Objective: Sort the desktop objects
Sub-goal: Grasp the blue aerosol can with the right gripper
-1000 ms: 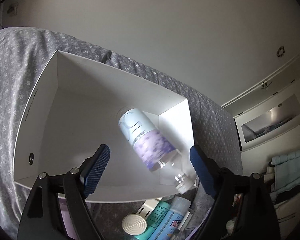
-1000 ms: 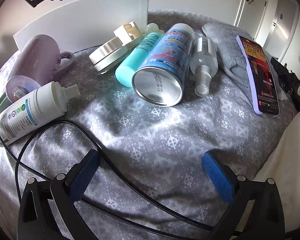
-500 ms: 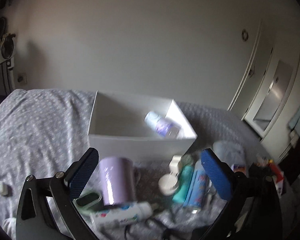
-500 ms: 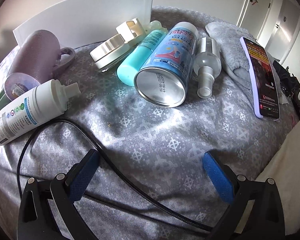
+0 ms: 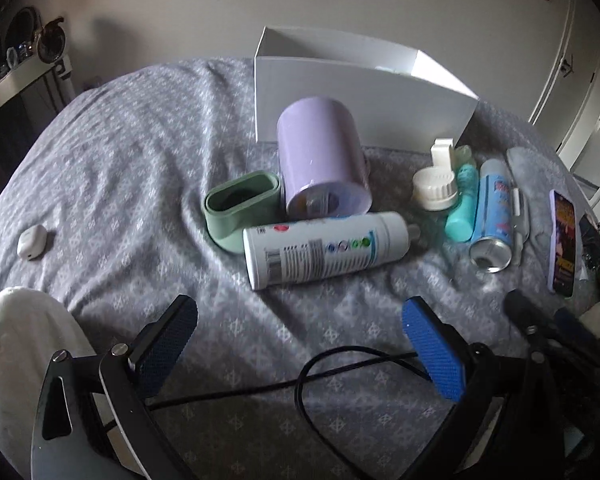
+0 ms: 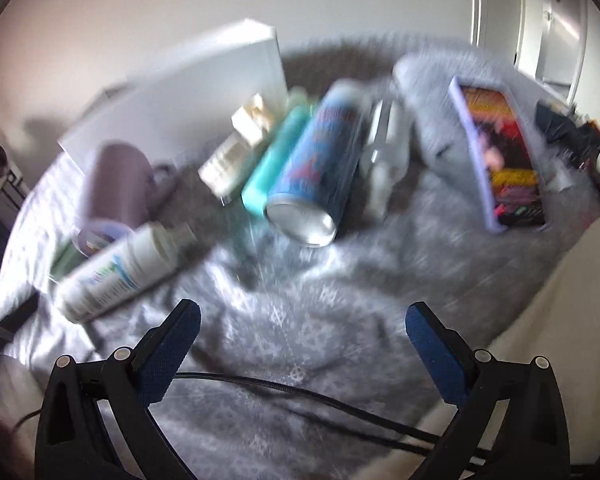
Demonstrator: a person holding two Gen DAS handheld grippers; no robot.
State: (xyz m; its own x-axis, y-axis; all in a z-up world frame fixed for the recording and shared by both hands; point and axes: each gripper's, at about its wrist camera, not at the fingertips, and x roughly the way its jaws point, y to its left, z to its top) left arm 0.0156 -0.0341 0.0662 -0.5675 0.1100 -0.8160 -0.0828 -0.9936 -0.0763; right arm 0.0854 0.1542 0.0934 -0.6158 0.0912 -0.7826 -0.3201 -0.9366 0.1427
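Lying scattered on a bed (image 5: 112, 168) covered in grey patterned cloth, the objects to be sorted are seen from both wrist views. A white box (image 5: 364, 100) stands toward the far edge of the bed; its inside is hidden by the near wall, so what it contains cannot be told. Just before it a lilac mug (image 5: 322, 160) lies on its side, mouth toward the camera, with something small and indistinct inside. A green case (image 5: 240, 208), open and dark within, touches the mug's left side. A white bottle (image 5: 326, 250) lies across in front of both. To the right are clustered a white-capped jar (image 5: 436, 190), a teal bottle (image 5: 462, 210), a blue can (image 5: 494, 216) and a clear sprayer (image 5: 518, 216), side by side. A phone (image 5: 564, 240) lies near the right edge, and a small white earbud case (image 5: 32, 240) sits alone, well apart, near the left edge. A black cable (image 5: 340, 376) loops over the near part of the bed.

The left tongs (image 5: 300, 344) are held wide apart over bare cloth, with nothing between them. The right tongs (image 6: 302, 344) are likewise spread wide and empty; that view is blurred.
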